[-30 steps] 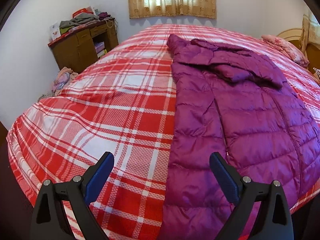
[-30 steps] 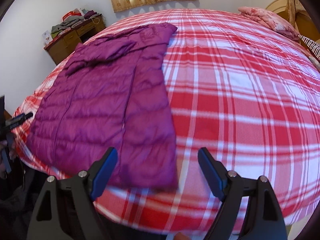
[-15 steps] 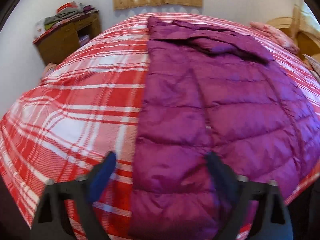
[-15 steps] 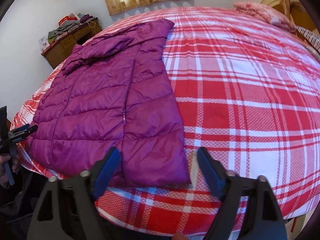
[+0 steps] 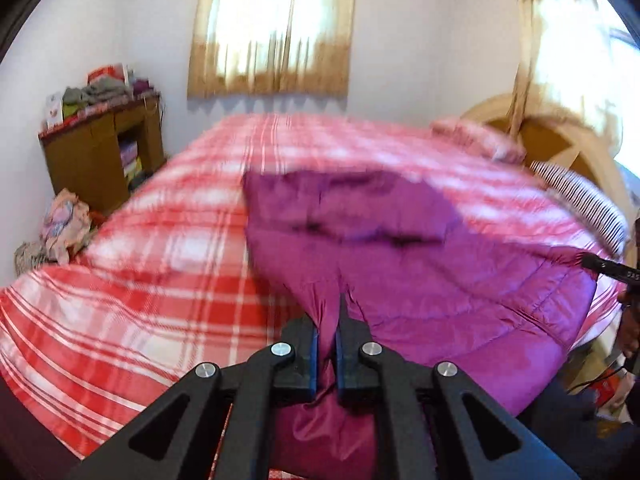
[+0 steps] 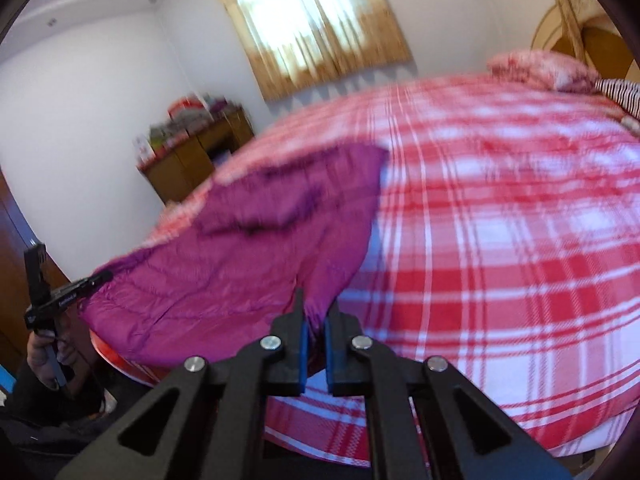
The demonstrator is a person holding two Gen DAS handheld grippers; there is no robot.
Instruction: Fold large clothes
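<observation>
Home bedroom: large bed (image 5: pixel 132 280) under a red-and-white plaid cover, pink pillow (image 5: pixel 476 140) by the arched wooden headboard (image 5: pixel 560 136). Curtained window (image 5: pixel 276 28) on the white far wall, cluttered wooden cabinet (image 5: pixel 100 152) in the corner beside the bed.

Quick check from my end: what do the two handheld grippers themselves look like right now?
Both match: the left gripper and right gripper are matte black plastic linkages with silver round pivot bolts and blue pads lining the fingers. A thin dark cable trails near the right edge of the left view.

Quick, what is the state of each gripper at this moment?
Left gripper: closed, holding the hem of the purple jacket.
Right gripper: closed, holding the other hem corner of it.
</observation>
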